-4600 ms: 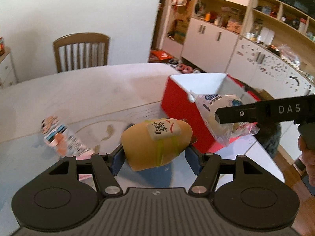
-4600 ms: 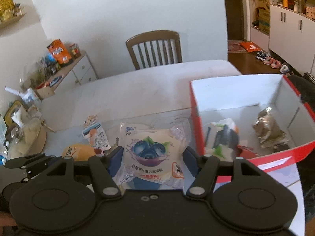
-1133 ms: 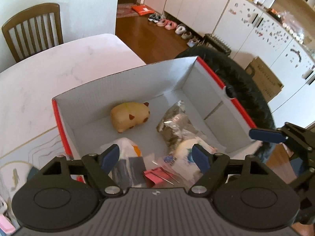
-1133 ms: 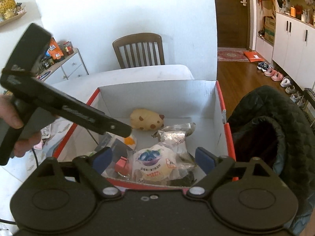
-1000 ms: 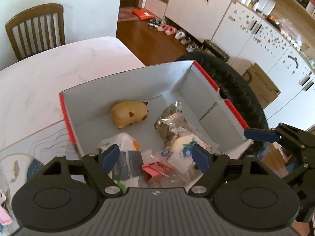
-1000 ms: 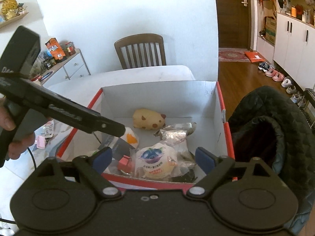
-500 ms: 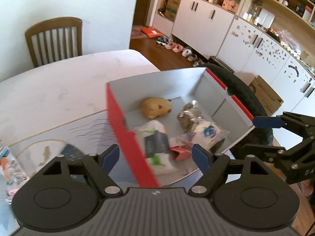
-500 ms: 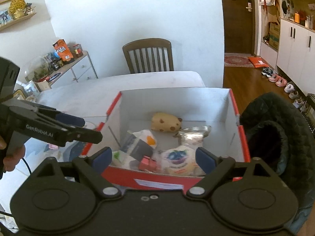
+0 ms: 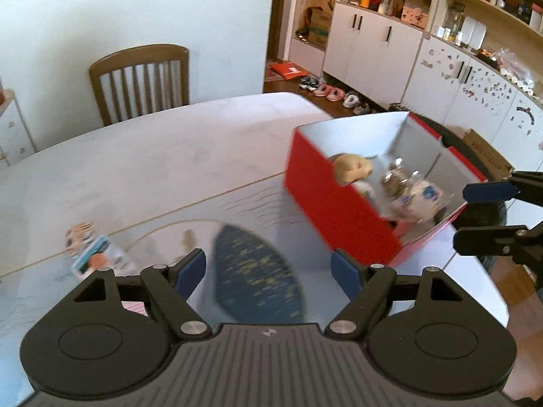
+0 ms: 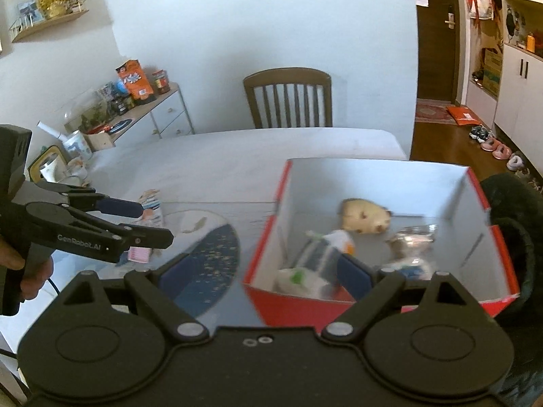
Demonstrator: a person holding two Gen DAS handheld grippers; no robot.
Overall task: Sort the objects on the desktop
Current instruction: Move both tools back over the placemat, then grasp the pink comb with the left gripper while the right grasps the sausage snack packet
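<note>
A red box [image 9: 325, 190] with white inside sits beside a yellow-speckled dark-blue oval [image 9: 258, 271].

A red cardboard box with a white interior [image 10: 373, 183] stands open on the table, holding a tan bun-shaped plush with brown spots [image 10: 363, 218] at its 12 o'clock wall, a crinkled silver foil packet [image 10: 407, 237] toward 3 o'clock, and clear-wrapped snack packs [image 10: 312, 264] near 6 o'clock. Outside, at the box's 9 o'clock, a small colourful printed snack packet [image 9: 91, 254] lies flat on the tabletop.
</note>
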